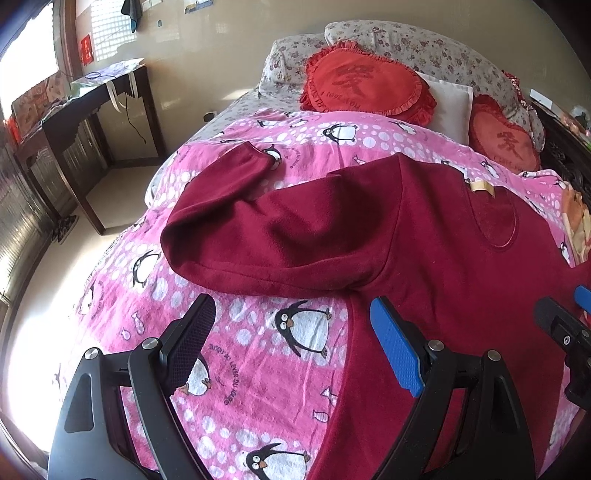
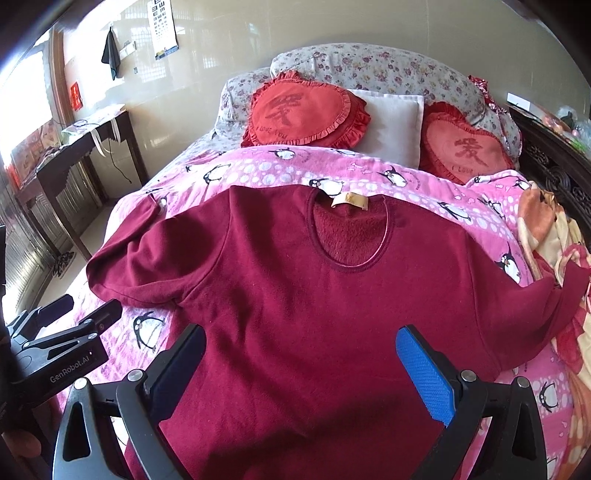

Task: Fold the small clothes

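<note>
A dark red fleece long-sleeved top (image 2: pixel 295 295) lies flat, front up, on a pink penguin-print blanket (image 1: pixel 258 369). The left gripper (image 1: pixel 291 343) and right gripper (image 2: pixel 303 369) hover wide open, holding nothing. To fold well, pinch the left sleeve's (image 1: pixel 258 236) edge and carry it across the chest smoothly.

Pink penguin-print blanket (image 2: pixel 424 184) covers bed. At head of bed: two floral-print pillows (image 2: pixel 369 64), white pillow (image 2: pixel 395 122) between two red heart-shaped cushions (image 2: pixel 303 110) (image 2: pixel 465 147). Orange patterned fabric (image 2: pixel 546 229) bunched at right edge of bed. Dark wooden side table (image 1: pixel 92 122) stands against wall left of bed, bearing papers and boxes; cord hangs from it. Eye chart (image 2: pixel 162 26) and dark hanging cloth (image 2: pixel 110 51) on wall. Carved dark wood furniture (image 2: pixel 550 166) at right.
</note>
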`<state>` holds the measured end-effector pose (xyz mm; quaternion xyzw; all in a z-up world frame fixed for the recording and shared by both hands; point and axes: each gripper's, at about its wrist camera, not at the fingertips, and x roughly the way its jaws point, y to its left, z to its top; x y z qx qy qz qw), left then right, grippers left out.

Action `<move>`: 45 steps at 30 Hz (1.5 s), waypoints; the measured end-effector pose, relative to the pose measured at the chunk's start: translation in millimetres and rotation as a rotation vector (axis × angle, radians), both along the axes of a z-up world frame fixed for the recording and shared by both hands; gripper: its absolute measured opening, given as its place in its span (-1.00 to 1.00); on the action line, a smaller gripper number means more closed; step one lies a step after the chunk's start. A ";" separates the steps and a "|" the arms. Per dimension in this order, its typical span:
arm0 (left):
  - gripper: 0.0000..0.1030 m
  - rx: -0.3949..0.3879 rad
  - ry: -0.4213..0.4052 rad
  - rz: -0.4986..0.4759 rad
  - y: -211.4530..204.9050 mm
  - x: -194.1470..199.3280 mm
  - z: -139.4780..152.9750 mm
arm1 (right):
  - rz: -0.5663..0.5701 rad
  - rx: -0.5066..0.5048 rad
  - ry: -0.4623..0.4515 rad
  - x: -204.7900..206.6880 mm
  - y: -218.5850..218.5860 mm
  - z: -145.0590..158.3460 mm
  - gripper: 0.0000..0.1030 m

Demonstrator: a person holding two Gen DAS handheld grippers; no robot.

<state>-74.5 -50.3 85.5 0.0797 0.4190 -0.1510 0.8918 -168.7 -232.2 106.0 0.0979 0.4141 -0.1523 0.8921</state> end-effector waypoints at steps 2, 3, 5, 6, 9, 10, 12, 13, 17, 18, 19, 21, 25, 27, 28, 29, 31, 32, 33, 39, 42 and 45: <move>0.67 -0.002 0.002 0.000 0.6 1.4 -1.8 | -0.003 0.017 -0.001 1.6 -0.7 -2.1 0.99; 0.67 -0.004 0.002 0.000 1.4 2.4 -2.5 | -0.003 0.019 -0.001 2.7 -1.4 -3.9 0.99; 0.67 -0.002 0.005 0.004 2.8 5.8 -4.5 | -0.003 0.018 0.008 5.6 -2.0 -7.3 0.99; 0.67 -0.001 0.008 0.007 4.0 7.8 -5.6 | -0.001 0.016 0.013 7.3 -2.5 -9.6 0.99; 0.67 0.005 0.015 0.022 8.2 14.3 -8.6 | 0.013 0.018 0.016 13.5 -1.6 -15.4 0.99; 0.67 0.005 0.015 0.025 9.4 16.0 -9.3 | 0.016 0.020 0.015 14.8 -1.1 -16.2 0.99; 0.67 0.009 0.014 0.031 11.3 18.4 -10.6 | 0.022 0.018 0.019 17.4 0.7 -18.3 0.99; 0.67 0.013 0.015 0.032 11.8 19.4 -11.4 | 0.024 0.018 0.021 18.7 1.9 -19.2 0.99; 0.67 0.012 0.014 0.035 14.1 22.4 -12.4 | 0.026 0.019 0.026 21.8 3.2 -22.7 0.99; 0.67 0.013 0.012 0.036 14.6 23.2 -12.6 | 0.026 0.022 0.028 22.2 2.9 -23.3 0.99; 0.67 0.015 0.012 0.038 14.9 24.3 -12.9 | 0.026 0.024 0.030 22.9 2.6 -24.3 0.99; 0.67 0.015 0.015 0.041 15.6 26.4 -13.7 | 0.025 0.033 0.034 23.2 2.6 -24.9 0.99; 0.67 0.020 0.013 0.043 17.1 29.3 -14.0 | 0.022 0.032 0.039 25.0 0.6 -27.1 0.99; 0.67 0.021 0.009 0.048 18.8 31.1 -13.7 | 0.019 0.033 0.037 26.1 0.6 -27.5 0.99; 0.67 0.020 0.011 0.049 20.5 32.9 -13.8 | 0.021 0.031 0.039 27.4 0.8 -28.8 0.99; 0.67 0.020 0.013 0.052 22.2 34.9 -14.0 | 0.023 0.034 0.041 28.2 1.2 -29.9 0.99; 0.67 0.017 0.014 0.067 27.4 41.1 -14.0 | 0.028 0.031 0.050 30.6 2.6 -33.2 0.99; 0.67 0.014 0.017 0.076 31.0 45.5 -13.9 | 0.029 0.035 0.052 31.1 3.5 -33.3 0.99; 0.67 0.010 0.021 0.084 34.5 50.2 -13.8 | 0.032 0.036 0.053 32.1 4.6 -34.1 0.99; 0.67 0.046 0.000 0.139 58.8 81.2 -15.6 | 0.053 0.037 0.056 40.7 9.9 -36.9 0.99; 0.67 0.070 -0.005 0.165 69.7 99.2 -20.2 | 0.062 0.036 0.059 47.0 11.8 -38.6 0.99; 0.67 0.052 0.023 0.182 78.1 119.7 -27.2 | 0.072 0.048 0.058 54.3 13.5 -40.1 0.99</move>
